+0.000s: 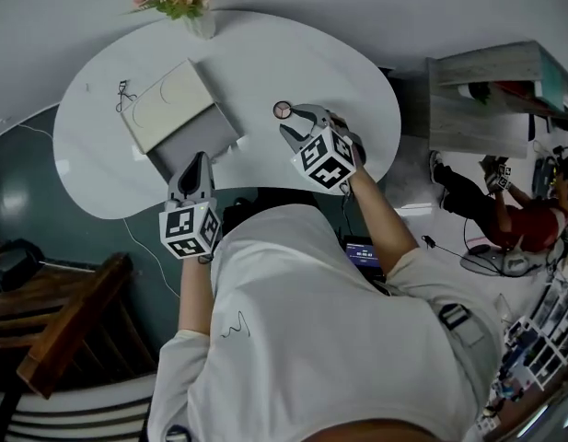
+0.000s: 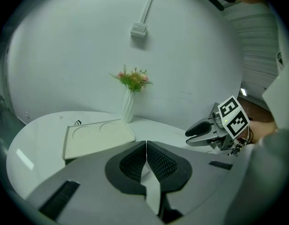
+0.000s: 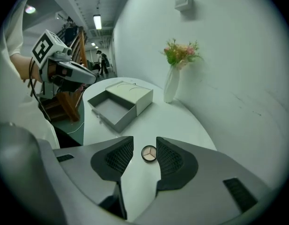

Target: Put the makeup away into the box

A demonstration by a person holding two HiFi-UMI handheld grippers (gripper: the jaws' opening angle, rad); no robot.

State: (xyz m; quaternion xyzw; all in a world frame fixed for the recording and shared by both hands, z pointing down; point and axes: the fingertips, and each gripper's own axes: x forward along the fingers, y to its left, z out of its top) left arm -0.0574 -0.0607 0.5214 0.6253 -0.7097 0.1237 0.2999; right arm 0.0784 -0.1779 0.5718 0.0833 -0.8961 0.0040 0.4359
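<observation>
Step in hand: approach to the pick. Right gripper (image 3: pixel 139 159), jaws apart and empty, lines up on the makeup compact (image 3: pixel 149 153), which lies right of the box (image 3: pixel 127 117), apart from it. Left gripper (image 2: pixel 146 159), jaws together and empty, hovers at the box's near side. Drawer (image 3: pixel 109 108) open. Next, likely: lower, straddle the compact, close.

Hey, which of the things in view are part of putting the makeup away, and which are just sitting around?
For the job:
- round makeup compact
- open box
- right claw, open, aimed at the compact

Just lying about:
- vase of flowers
- wooden chair
</observation>
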